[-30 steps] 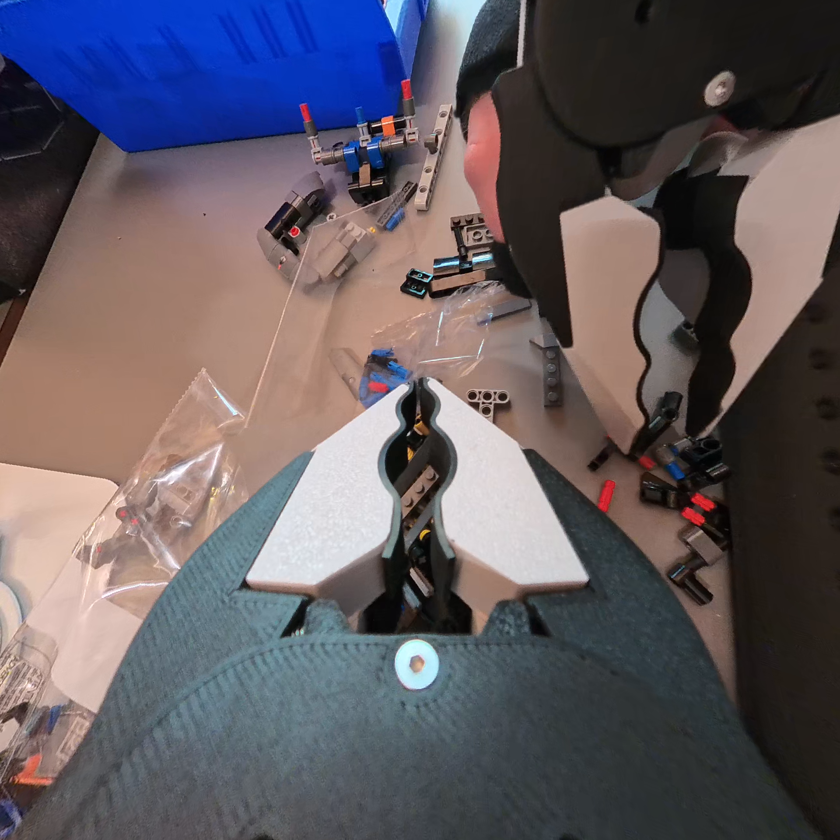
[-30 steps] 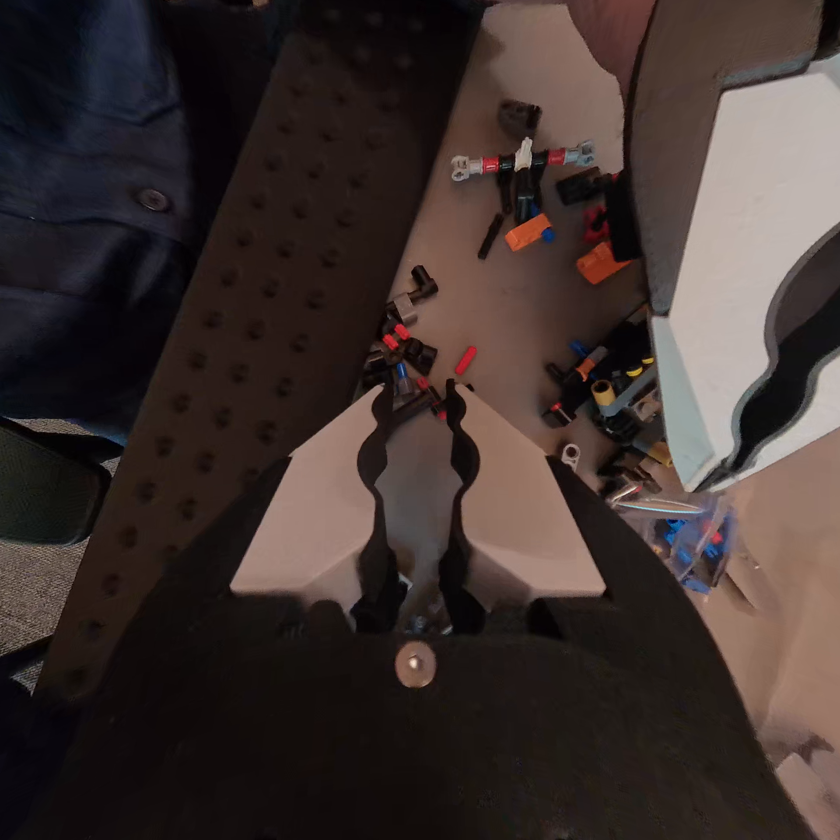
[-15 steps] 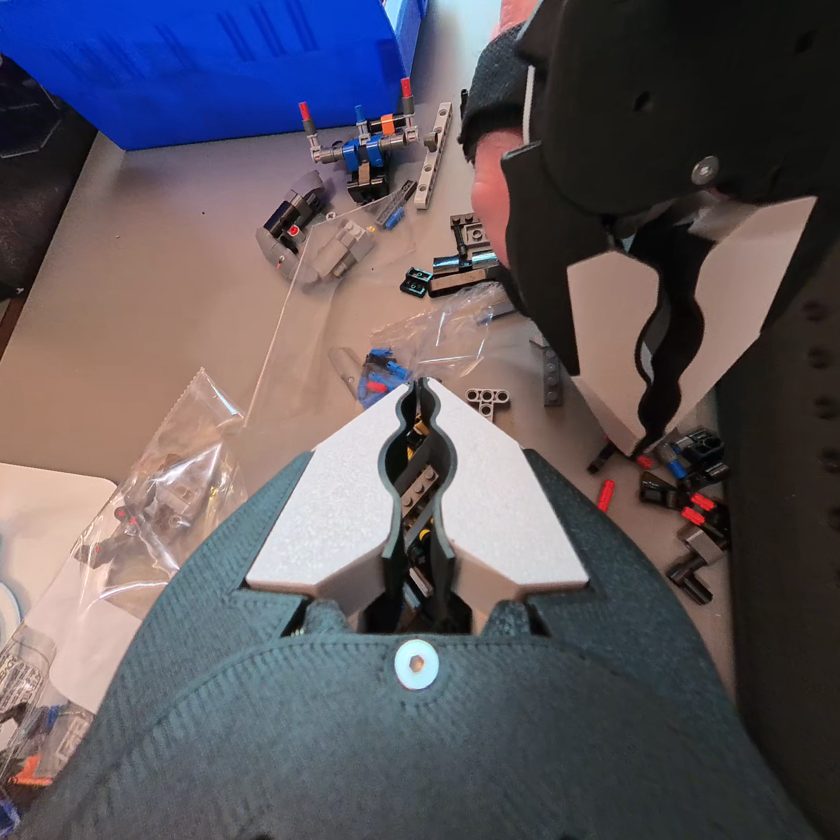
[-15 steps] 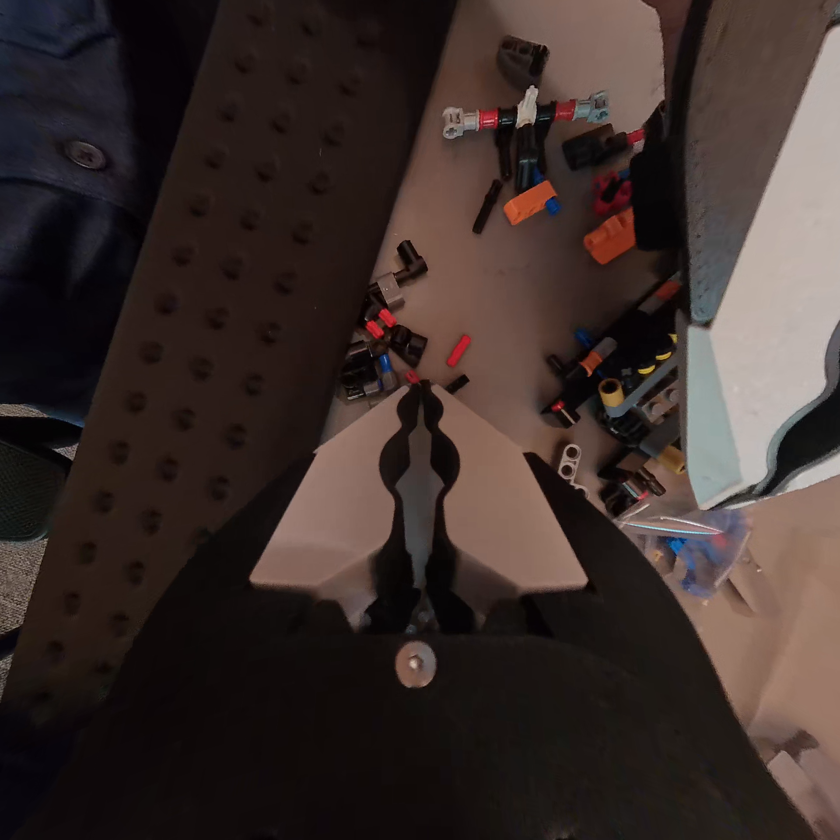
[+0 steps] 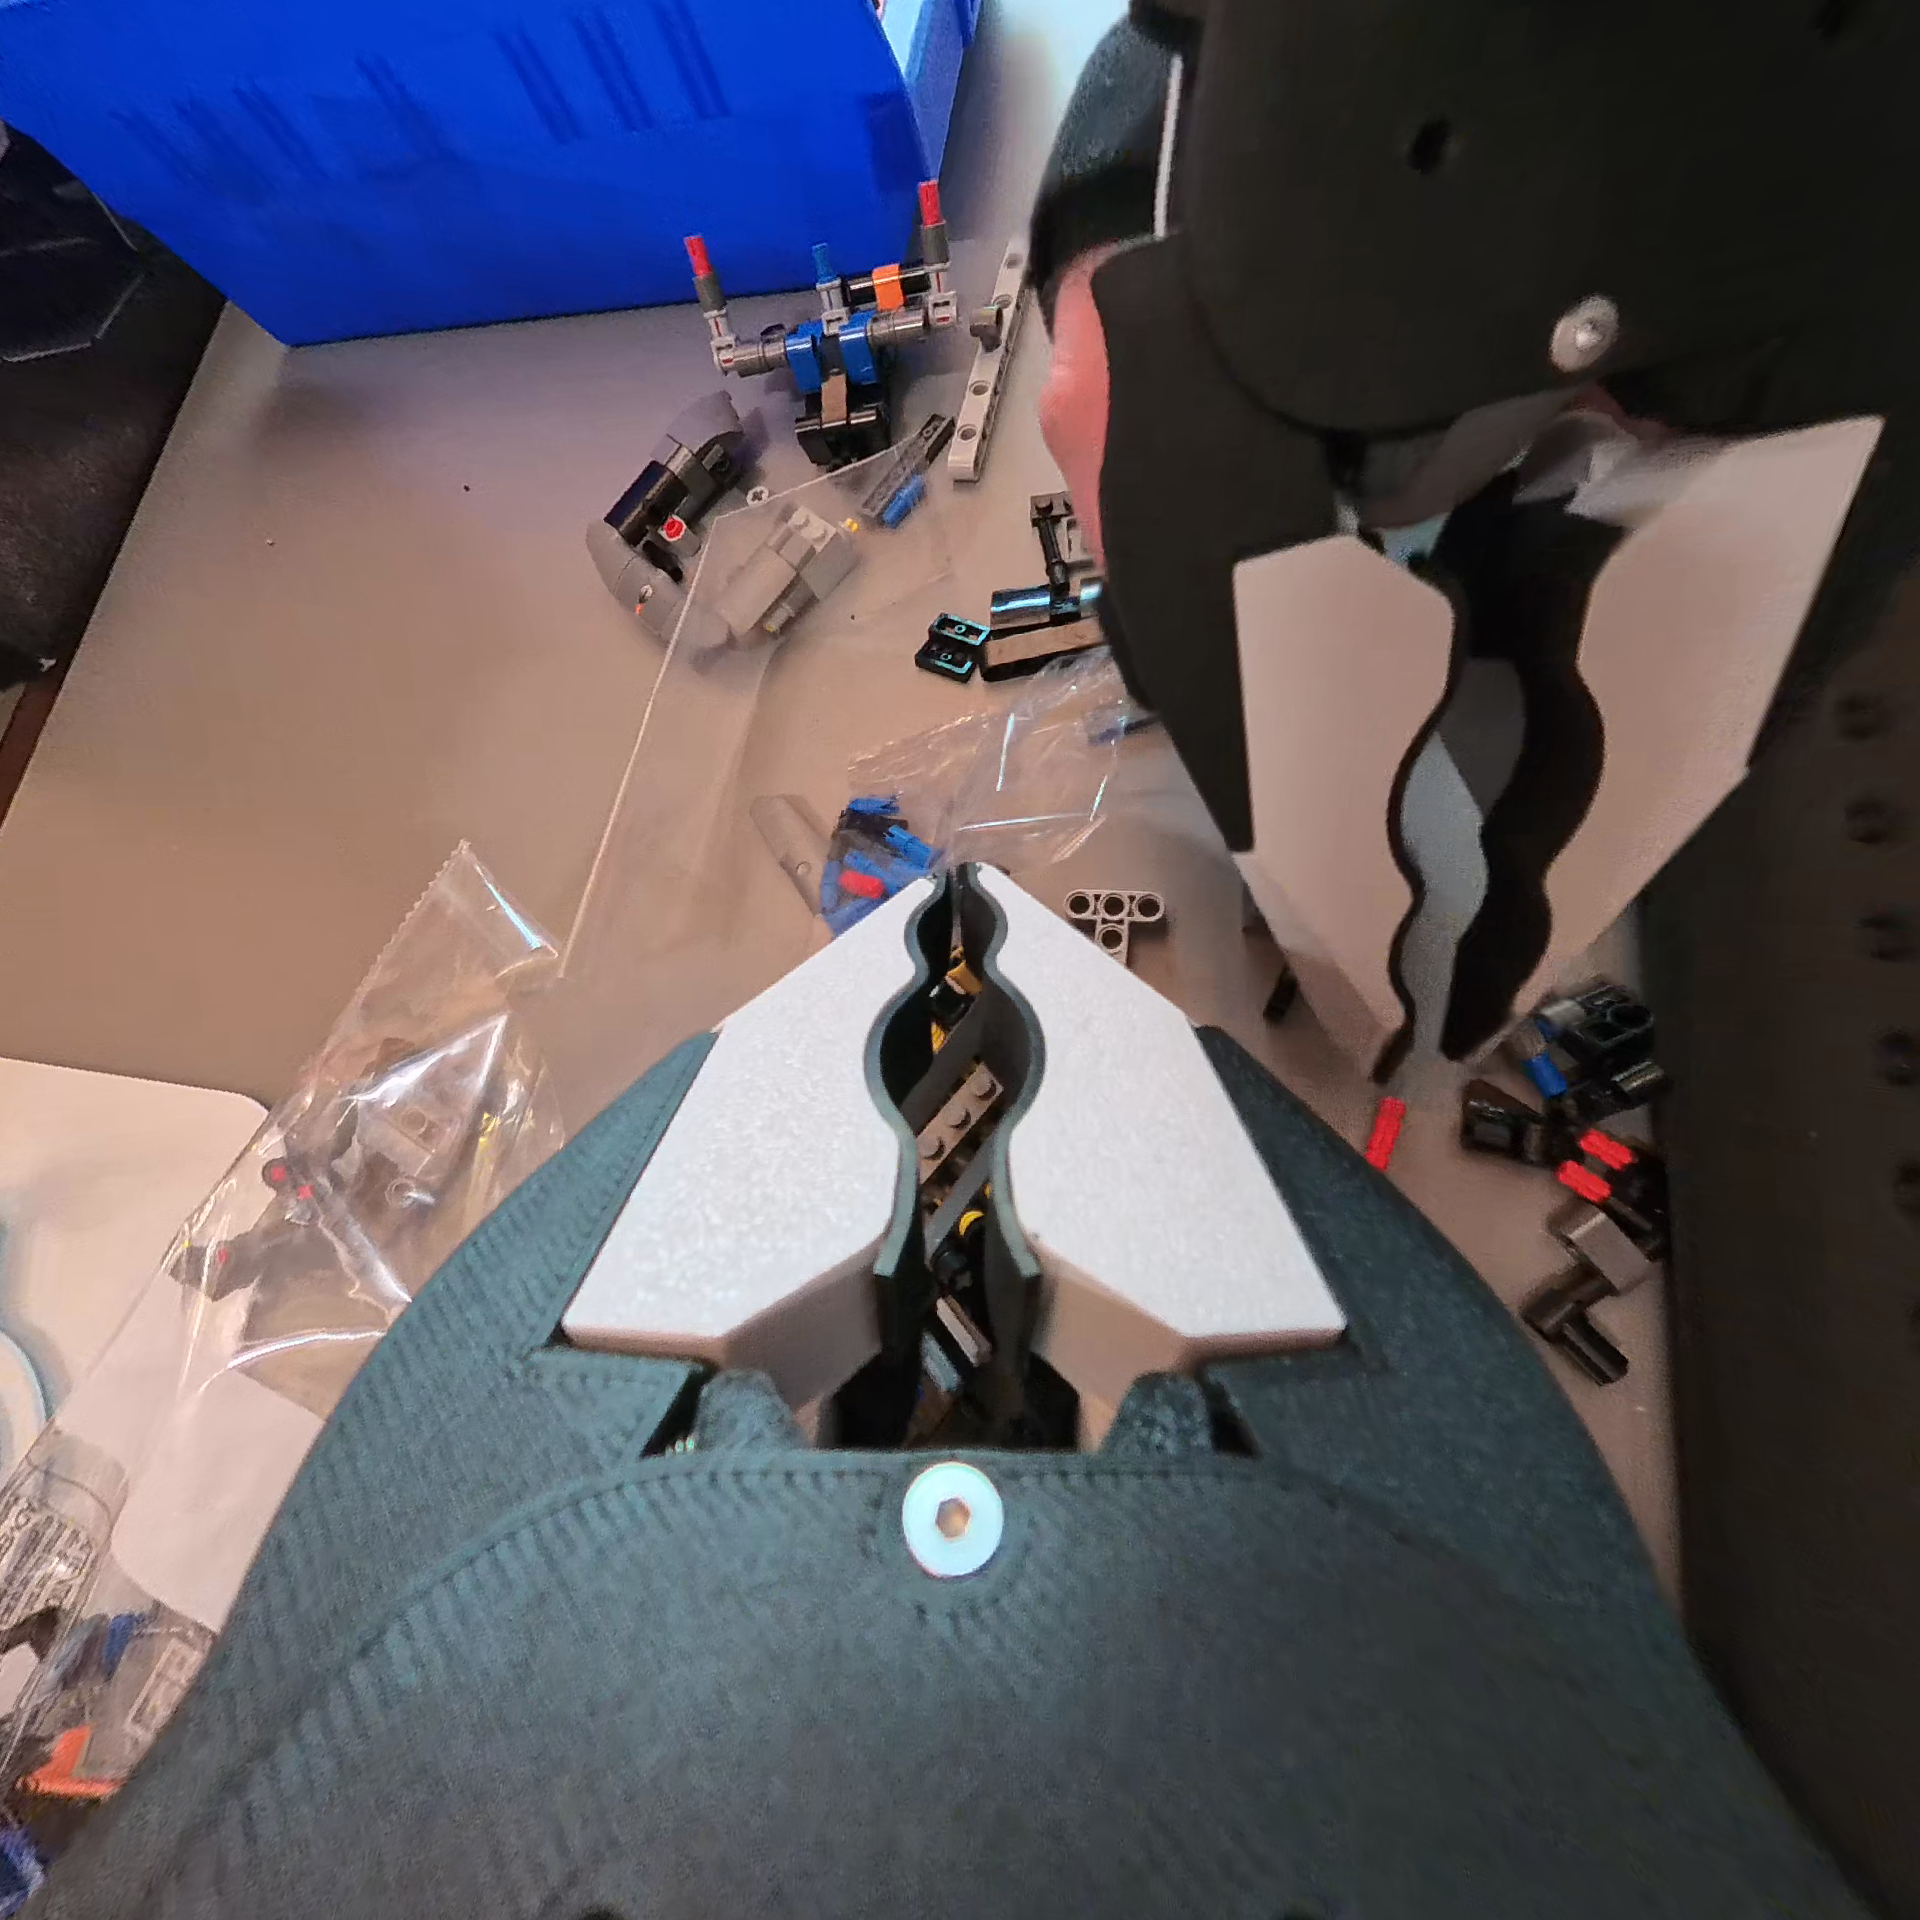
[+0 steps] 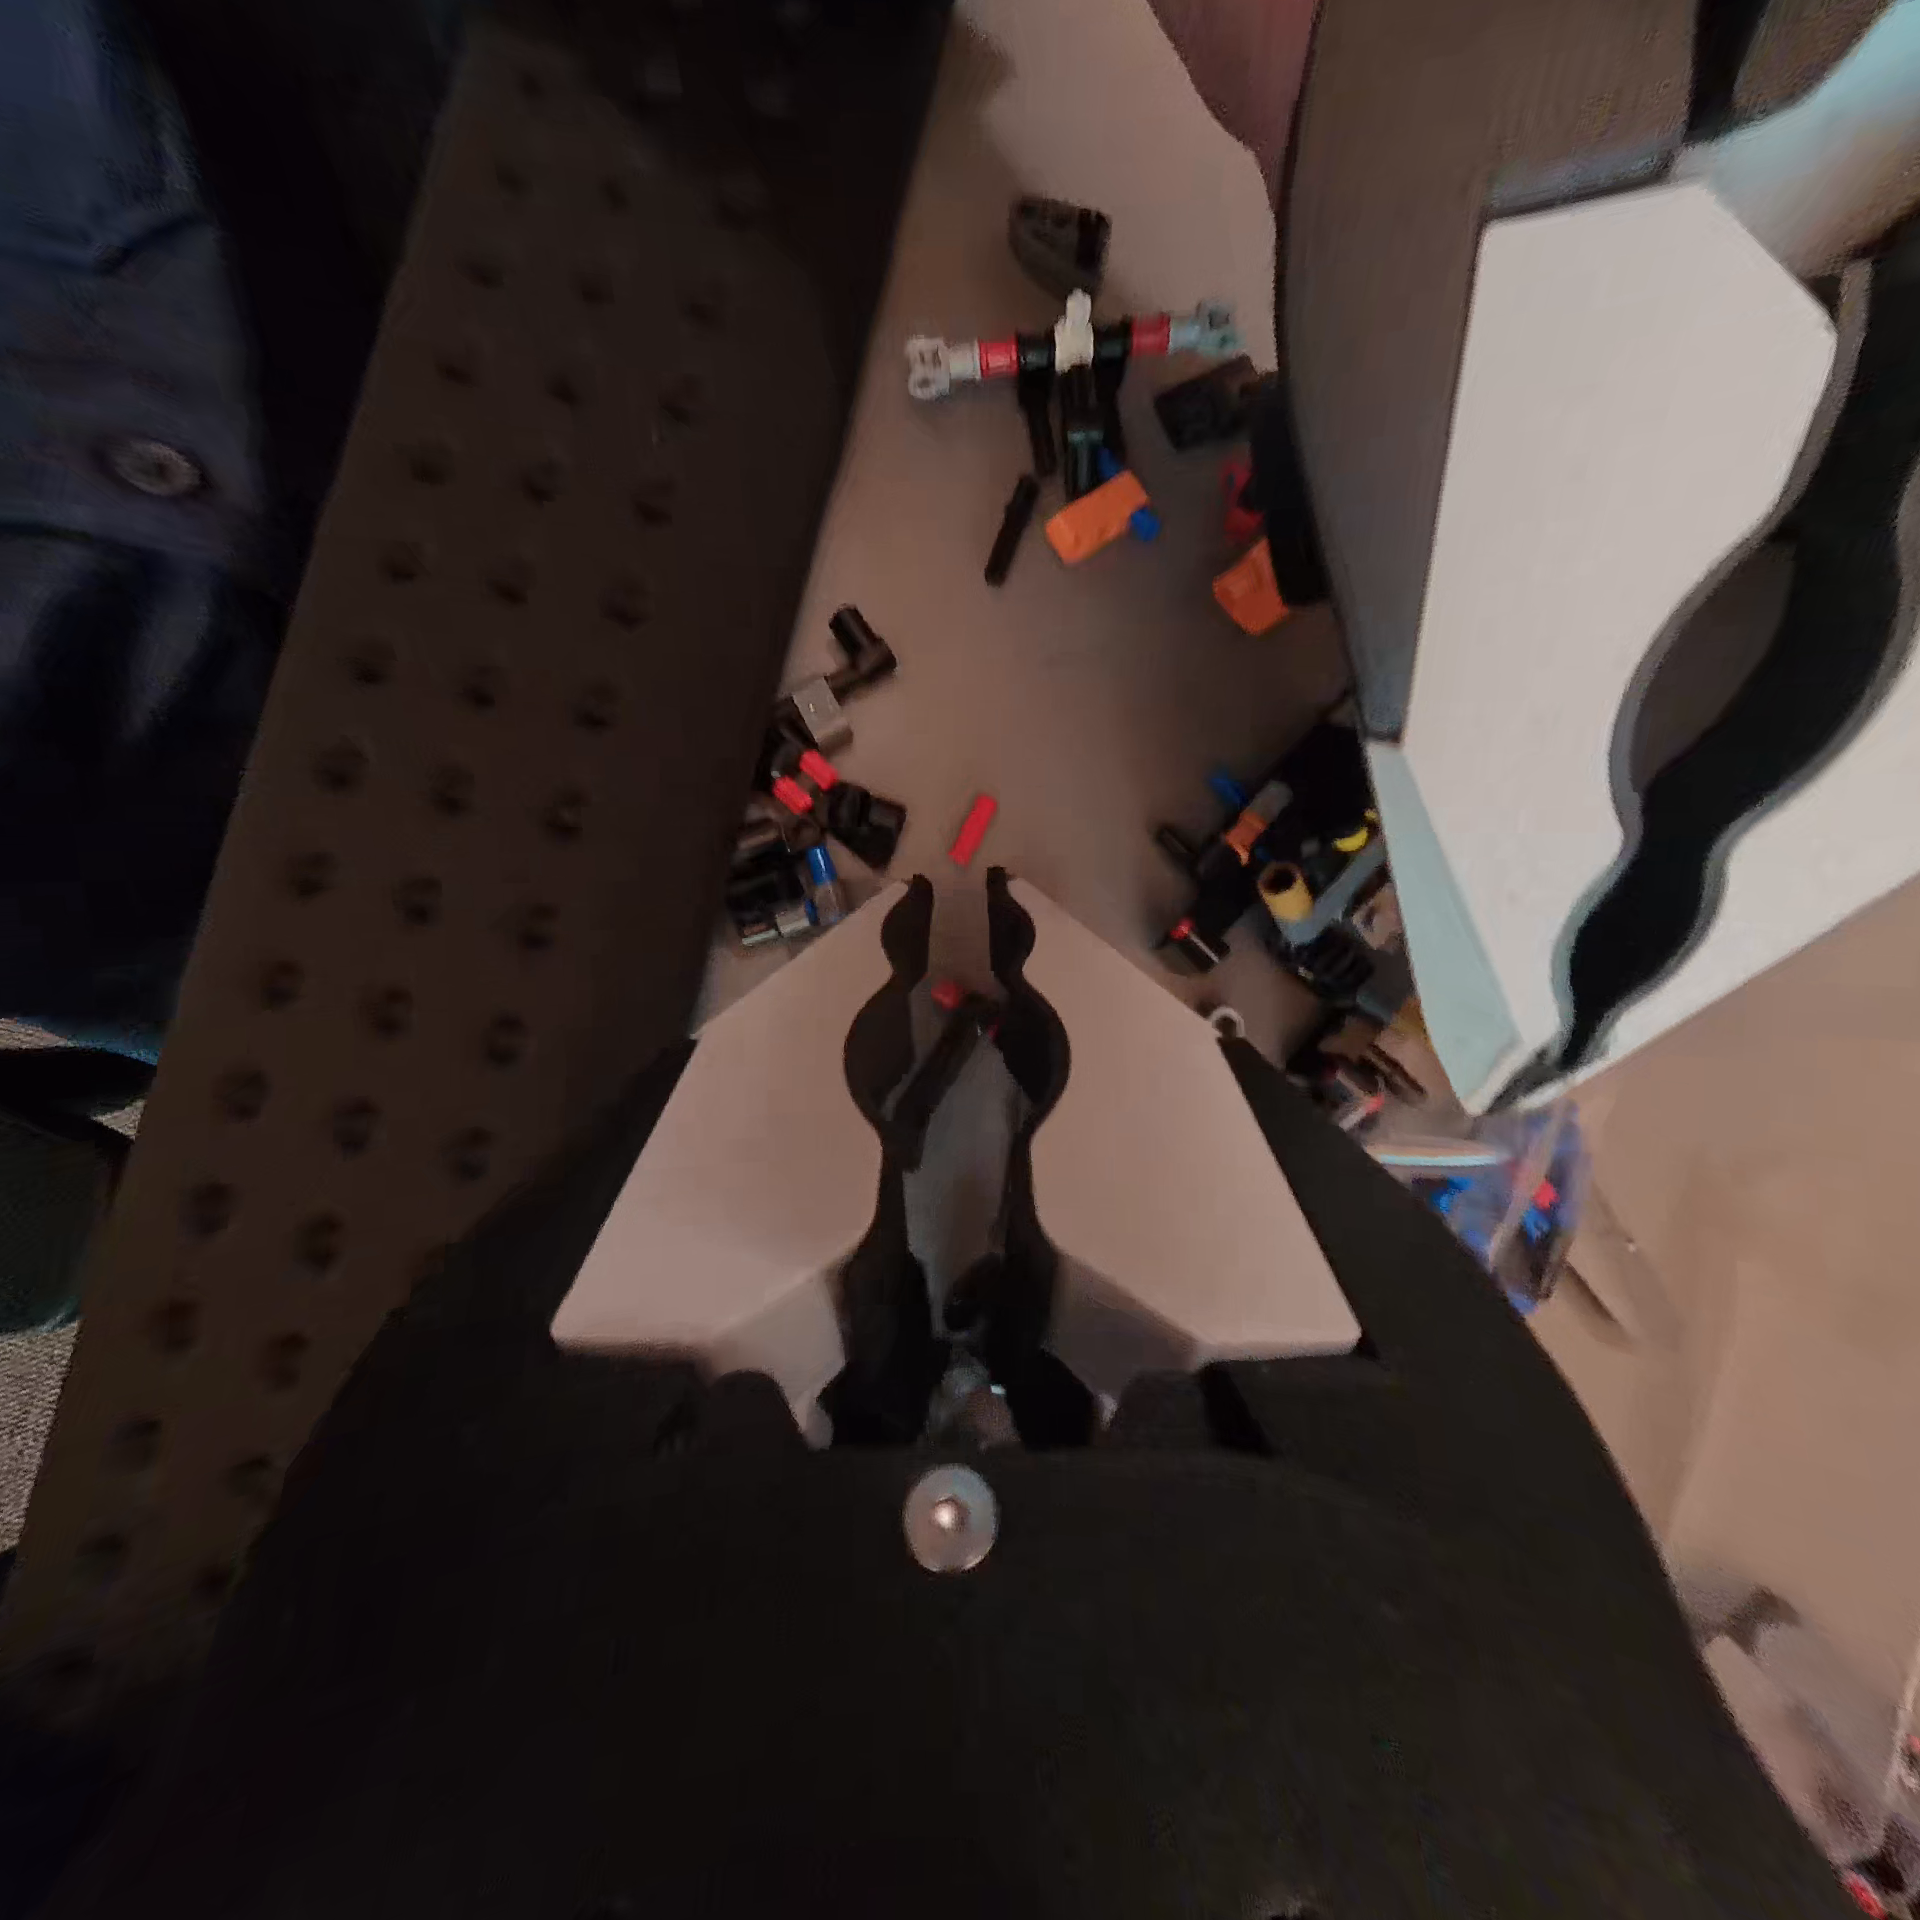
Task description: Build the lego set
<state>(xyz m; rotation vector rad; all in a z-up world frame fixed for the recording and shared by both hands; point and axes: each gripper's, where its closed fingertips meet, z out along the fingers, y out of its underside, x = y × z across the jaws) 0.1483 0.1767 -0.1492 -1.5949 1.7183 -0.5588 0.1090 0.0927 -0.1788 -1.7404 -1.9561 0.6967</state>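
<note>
The left claw [image 5: 954, 883] is clenched on a grey-and-black lego assembly [image 5: 956, 1117] above the counter [image 5: 312, 675]. The right claw [image 6: 954, 883] grips a small black pin with a red tip [image 6: 951, 1039] slantwise, tips slightly apart. Best to square that pin before pressing it into the assembly, lest it slip.

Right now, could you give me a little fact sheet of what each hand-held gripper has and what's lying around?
Left hand-held gripper: clamps a grey-and-black lego assembly
Right hand-held gripper: seems to grip a black pin, red-tipped
Table: loose pieces, clear bags, a red pin just beyond the right tips
Back: blue bin
</note>
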